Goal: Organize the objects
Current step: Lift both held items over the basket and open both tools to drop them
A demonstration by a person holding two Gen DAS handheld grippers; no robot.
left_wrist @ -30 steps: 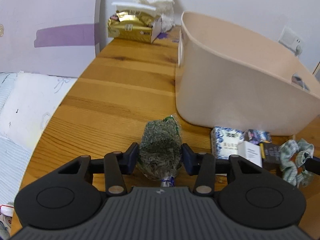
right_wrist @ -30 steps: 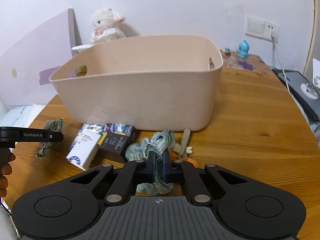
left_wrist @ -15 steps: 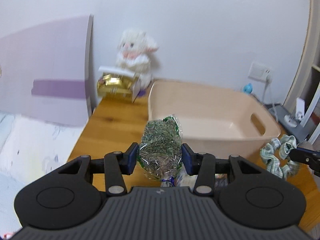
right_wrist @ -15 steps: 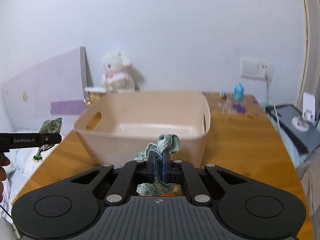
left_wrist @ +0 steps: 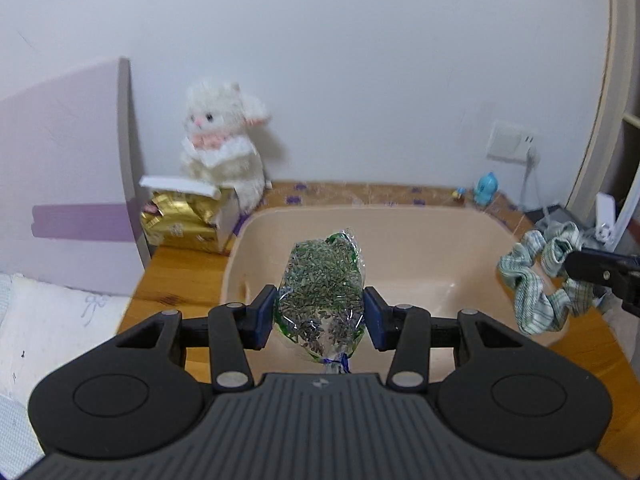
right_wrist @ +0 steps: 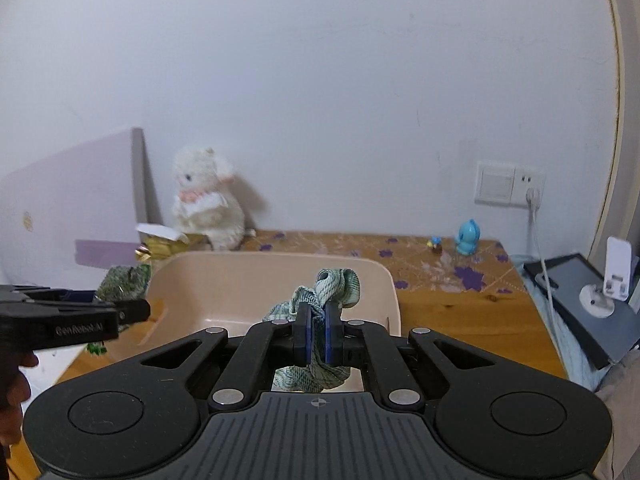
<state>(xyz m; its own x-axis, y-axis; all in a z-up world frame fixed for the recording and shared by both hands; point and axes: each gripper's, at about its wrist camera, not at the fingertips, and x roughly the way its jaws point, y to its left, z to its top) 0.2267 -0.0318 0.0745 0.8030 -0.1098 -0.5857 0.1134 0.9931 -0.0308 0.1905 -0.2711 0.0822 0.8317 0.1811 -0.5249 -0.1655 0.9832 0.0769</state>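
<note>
**Both grippers loaded, hanging over the bin**

My left gripper (left_wrist: 319,316) is clamped on a clear bag of dried herbs (left_wrist: 322,288), one pad on each side of its bulging middle, the tied neck pointing back toward me. My right gripper (right_wrist: 316,334) is pinched nearly closed on a green checked scrunchie (right_wrist: 332,286), whose loops flop out above and below the pads.

Both things hang in the air, off the surface. Ahead of and below them sits the beige bin (left_wrist: 420,216), open-topped, and what I can see of its inside looks bare. From the left camera the bag lines up over the near left part of the bin; the scrunchie (left_wrist: 536,280) appears at the bin's right rim. The bin stands on the wooden surface (right_wrist: 460,312). Behind it a white plush toy (left_wrist: 222,148) leans against the wall beside a gold box (left_wrist: 180,220).

I judge this to be the carry step: two items picked up and brought to the bin, neither let go yet. Next I would lower each gripper inside the rim and open it. The light scrunchie may cling to a pad, so I would open wide.
</note>
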